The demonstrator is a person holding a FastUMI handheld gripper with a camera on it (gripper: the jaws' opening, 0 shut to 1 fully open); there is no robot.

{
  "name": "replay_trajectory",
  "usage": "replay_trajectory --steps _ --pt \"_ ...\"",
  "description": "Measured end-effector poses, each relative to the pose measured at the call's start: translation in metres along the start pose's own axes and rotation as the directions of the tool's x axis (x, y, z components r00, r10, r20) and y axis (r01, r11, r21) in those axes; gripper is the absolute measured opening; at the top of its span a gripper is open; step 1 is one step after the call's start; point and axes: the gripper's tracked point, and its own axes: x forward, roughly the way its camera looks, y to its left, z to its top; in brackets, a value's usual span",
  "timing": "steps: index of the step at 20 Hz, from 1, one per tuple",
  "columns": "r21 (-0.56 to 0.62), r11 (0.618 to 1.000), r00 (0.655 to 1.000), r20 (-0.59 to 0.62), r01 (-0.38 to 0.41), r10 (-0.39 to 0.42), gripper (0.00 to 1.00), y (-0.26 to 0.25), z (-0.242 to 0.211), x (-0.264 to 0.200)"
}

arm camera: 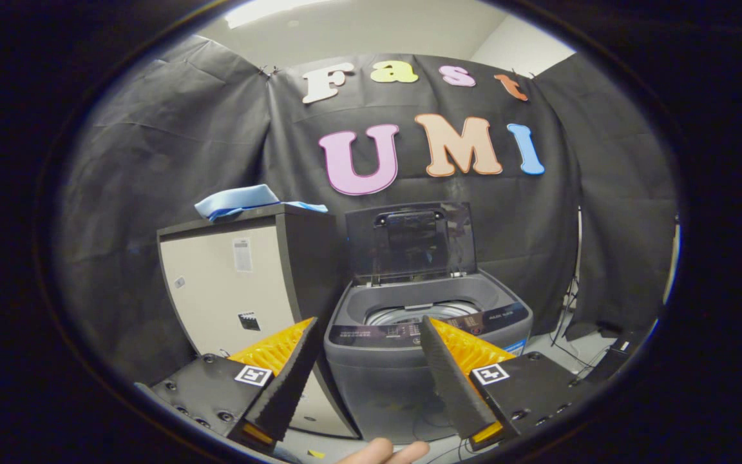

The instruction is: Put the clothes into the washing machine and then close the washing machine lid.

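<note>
holding my gripper (366, 322) fingers apart, nothing between; washing machine (426, 351) beyond, lid (413, 241) up; blue clothes (245, 200) atop cabinet (232, 290) left.

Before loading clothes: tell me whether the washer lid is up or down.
Up. The dark grey top-loading washing machine has its dark hinged lid standing upright behind the exposed drum opening.
</note>
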Motion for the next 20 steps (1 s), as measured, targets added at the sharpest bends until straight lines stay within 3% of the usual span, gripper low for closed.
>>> replay_trajectory --steps 12,15,18,20 --pt "-0.049 0.998 0.998 -0.041 0.040 -0.042 0.97 0.046 0.038 0.045" --pt "-0.048 0.998 0.998 -0.028 0.052 -0.054 0.97 0.064 0.068 0.067" --pt "-0.037 0.990 0.990 -0.034 0.133 -0.134 0.97 0.068 0.099 0.095" --pt "-0.070 0.990 0.990 -0.051 0.125 -0.129 0.97 0.084 0.118 0.115"
